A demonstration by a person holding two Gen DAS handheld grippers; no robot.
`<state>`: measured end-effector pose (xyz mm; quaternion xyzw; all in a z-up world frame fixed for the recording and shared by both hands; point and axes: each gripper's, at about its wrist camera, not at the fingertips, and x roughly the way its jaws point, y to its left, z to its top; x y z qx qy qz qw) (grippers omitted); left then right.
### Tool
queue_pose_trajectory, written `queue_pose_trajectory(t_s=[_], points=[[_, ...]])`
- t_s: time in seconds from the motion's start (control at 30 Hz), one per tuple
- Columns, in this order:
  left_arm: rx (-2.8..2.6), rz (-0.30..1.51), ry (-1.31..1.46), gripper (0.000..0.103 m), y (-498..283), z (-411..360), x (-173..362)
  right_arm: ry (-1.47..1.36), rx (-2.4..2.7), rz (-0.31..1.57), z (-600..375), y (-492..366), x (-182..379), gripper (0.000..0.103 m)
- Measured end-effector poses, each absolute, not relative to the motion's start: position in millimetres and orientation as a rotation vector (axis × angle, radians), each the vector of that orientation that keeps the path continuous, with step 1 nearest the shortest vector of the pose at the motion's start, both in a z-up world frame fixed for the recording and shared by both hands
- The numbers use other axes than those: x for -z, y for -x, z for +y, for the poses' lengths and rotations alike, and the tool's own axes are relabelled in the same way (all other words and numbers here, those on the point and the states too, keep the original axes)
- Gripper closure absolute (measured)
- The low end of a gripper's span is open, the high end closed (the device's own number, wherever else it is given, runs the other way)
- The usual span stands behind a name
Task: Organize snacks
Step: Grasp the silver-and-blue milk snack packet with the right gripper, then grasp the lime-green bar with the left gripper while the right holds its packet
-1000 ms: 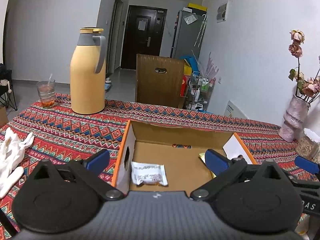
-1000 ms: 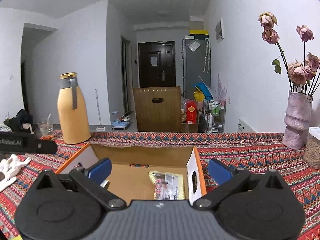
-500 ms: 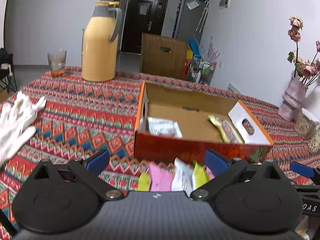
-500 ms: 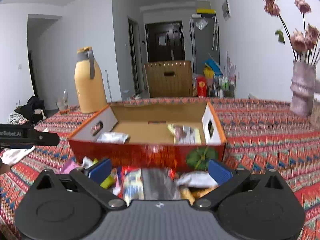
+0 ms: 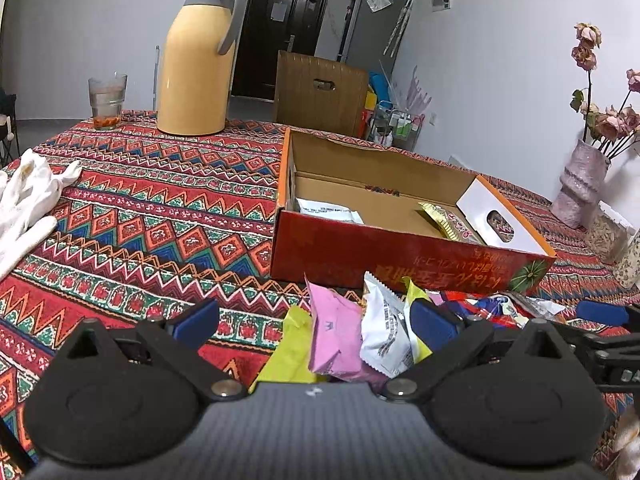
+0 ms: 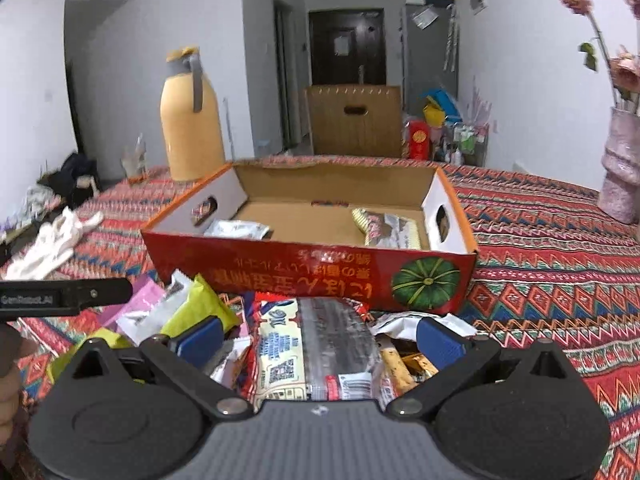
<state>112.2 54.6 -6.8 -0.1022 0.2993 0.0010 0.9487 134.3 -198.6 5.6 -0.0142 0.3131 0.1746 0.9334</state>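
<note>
An open red cardboard box (image 5: 400, 248) (image 6: 312, 268) sits on the patterned tablecloth. Inside lie a white packet (image 5: 328, 212) (image 6: 236, 228) at the left and a yellow-brown packet (image 5: 448, 220) (image 6: 388, 226) at the right. In front of the box is a heap of snack packets: pink (image 5: 336, 336), white (image 5: 384, 340), yellow-green (image 6: 200, 312) and a long white-and-grey pack (image 6: 316, 352). My left gripper (image 5: 314, 322) hovers open over the heap's left side. My right gripper (image 6: 318, 336) is open above the long pack, holding nothing.
A yellow thermos (image 5: 196, 56) and a glass (image 5: 106, 100) stand at the table's far left. White gloves (image 5: 28, 204) lie at the left edge. A pink vase (image 5: 580, 188) with dried flowers stands far right. A brown chair back (image 6: 354, 120) rises behind the table.
Both grippers have pulled back from over the box toward the table's near edge and tilted down, bringing the heap of snack packets in front of the box into view. Both stay open.
</note>
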Motion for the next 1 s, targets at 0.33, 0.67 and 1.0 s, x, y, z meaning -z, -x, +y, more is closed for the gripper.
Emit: queue_pose_trajectory(t_s=[0.33, 0.67, 1.0], points=[[0.008, 0.619, 0.229, 0.0, -115, 59, 11, 0.042, -0.384, 0.804, -189, -169, 8, 0.012], [0.013, 0.619, 0.235, 0.0, -115, 59, 12, 0.045, -0.406, 0.784, -185, -160, 13, 0.04], [0.011, 0.599, 0.236, 0.0, -105, 57, -4, 0.014, -0.385, 0.647, -191, -128, 0, 0.046]])
